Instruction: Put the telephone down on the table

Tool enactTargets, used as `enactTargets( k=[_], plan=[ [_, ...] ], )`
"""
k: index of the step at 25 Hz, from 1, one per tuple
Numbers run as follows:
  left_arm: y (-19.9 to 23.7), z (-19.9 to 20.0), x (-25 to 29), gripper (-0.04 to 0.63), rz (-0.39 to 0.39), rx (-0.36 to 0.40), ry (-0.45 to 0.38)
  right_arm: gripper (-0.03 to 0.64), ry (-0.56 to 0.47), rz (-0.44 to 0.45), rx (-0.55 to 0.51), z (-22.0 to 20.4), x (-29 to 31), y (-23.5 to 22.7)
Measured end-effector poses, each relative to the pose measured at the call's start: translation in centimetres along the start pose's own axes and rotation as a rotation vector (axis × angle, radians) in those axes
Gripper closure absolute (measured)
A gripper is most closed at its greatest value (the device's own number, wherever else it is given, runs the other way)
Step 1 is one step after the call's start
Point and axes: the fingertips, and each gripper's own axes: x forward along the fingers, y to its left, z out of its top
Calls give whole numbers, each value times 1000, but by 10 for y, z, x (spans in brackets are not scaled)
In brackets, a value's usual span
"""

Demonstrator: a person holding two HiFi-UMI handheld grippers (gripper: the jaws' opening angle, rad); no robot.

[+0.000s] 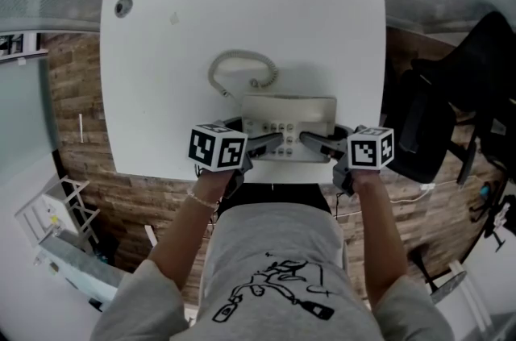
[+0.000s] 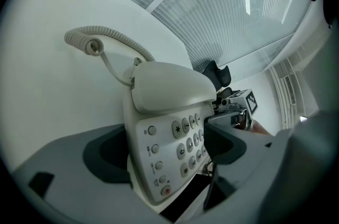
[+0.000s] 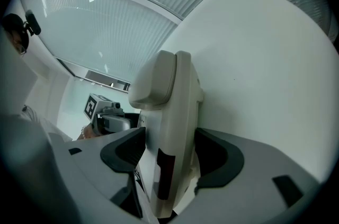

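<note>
A cream desk telephone (image 1: 288, 115), its handset resting on the cradle, is at the near middle edge of the white table (image 1: 161, 89). Its coiled cord (image 1: 242, 69) loops behind it. My left gripper (image 1: 270, 144) is shut on the phone's left side, one jaw over the keypad. My right gripper (image 1: 311, 140) is shut on its right side. In the left gripper view the telephone (image 2: 169, 133) fills the gap of the left gripper (image 2: 167, 146), with the cord (image 2: 100, 37) beyond. In the right gripper view the telephone (image 3: 172, 112) stands edge-on inside the right gripper (image 3: 170, 157).
A round cable hole (image 1: 122, 6) sits in the table's far left corner. A black office chair (image 1: 451, 106) stands right of the table. A white rack (image 1: 48, 218) is on the wood floor at lower left. The person's torso is just behind the table's near edge.
</note>
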Motion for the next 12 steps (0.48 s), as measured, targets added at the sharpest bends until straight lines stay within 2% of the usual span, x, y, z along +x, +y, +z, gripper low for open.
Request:
enactTargets(
  k=[12],
  plan=[
    [0, -4, 2, 181, -6, -7, 8, 305, 12, -48, -37, 0, -1, -2]
  ],
)
